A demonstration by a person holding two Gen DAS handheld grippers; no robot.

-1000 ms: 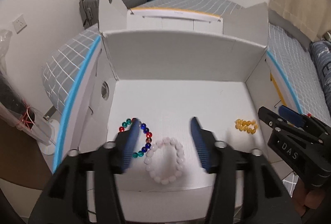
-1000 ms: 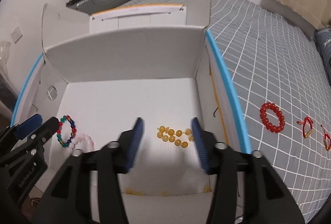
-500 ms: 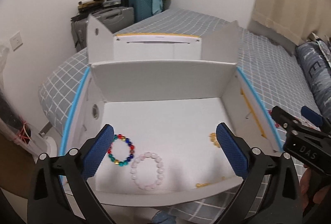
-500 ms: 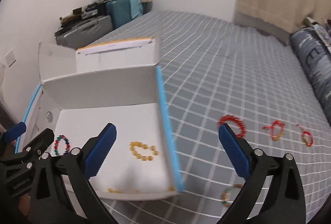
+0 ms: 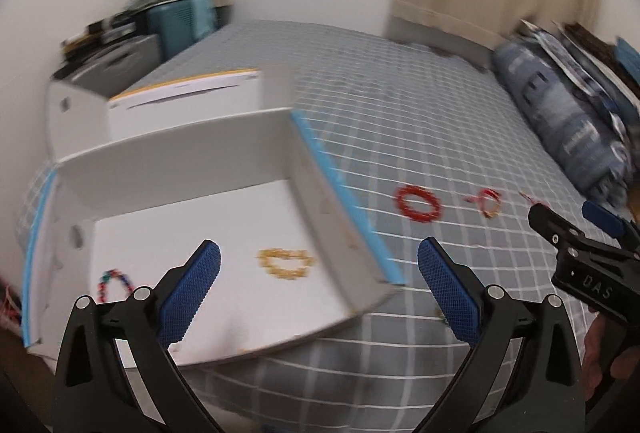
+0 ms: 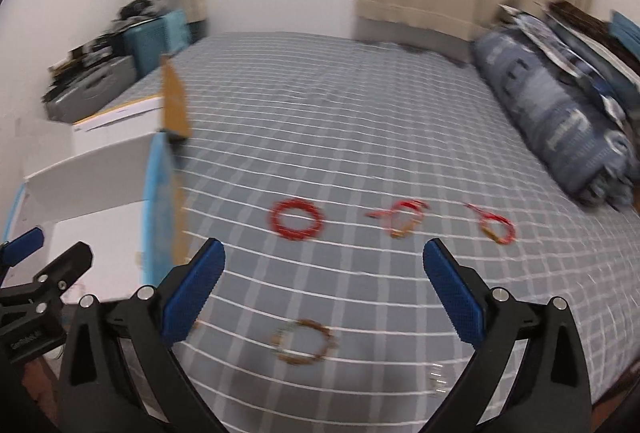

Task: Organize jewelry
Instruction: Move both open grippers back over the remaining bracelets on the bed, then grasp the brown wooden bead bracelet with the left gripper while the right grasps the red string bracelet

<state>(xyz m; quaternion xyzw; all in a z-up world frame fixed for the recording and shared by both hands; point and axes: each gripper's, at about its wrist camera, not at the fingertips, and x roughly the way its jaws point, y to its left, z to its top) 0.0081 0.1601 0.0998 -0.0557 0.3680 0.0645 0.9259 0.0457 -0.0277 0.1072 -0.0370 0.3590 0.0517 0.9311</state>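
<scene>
While both views are smeared with motion blur, your right gripper (image 6: 324, 297) and left gripper (image 5: 319, 291) hang spread wide and empty. A brown bracelet (image 6: 305, 341) lies on the bed (image 6: 360, 121) just below your right fingers, with a red bracelet (image 6: 297, 219) and two red loops farther off; the yellow beads (image 5: 286, 263) are in the white box (image 5: 176, 157). Close too fast and you may snag the sheet or flick the beads away.
</scene>
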